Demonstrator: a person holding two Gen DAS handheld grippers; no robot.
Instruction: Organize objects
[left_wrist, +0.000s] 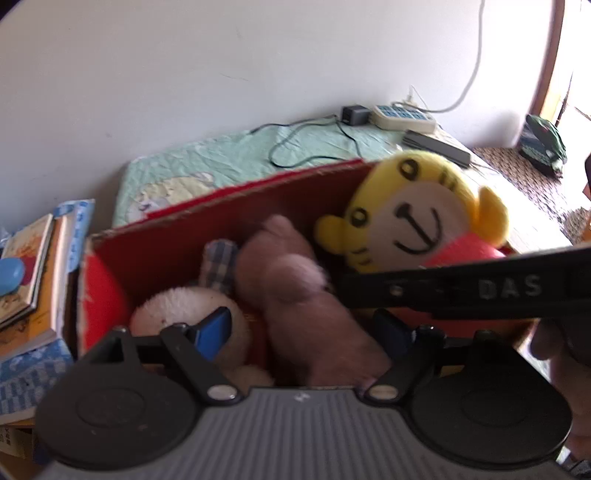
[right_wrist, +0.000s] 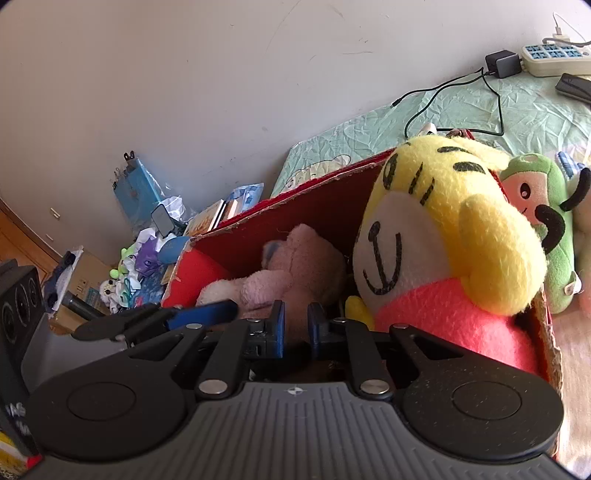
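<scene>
A red cardboard box holds soft toys: a yellow tiger plush at its right end, a brown-pink plush in the middle and a white fluffy plush at the left. My left gripper is open wide over the box, with its blue pads on either side of the brown-pink plush. My right gripper has its pads close together on a fold of that plush. In the left wrist view it crosses as a black bar in front of the tiger.
The box sits on a bed with a green quilt against a white wall. A power strip, a charger and a cable lie at the bed's far end. A stack of books stands left of the box. A green plush lies to its right.
</scene>
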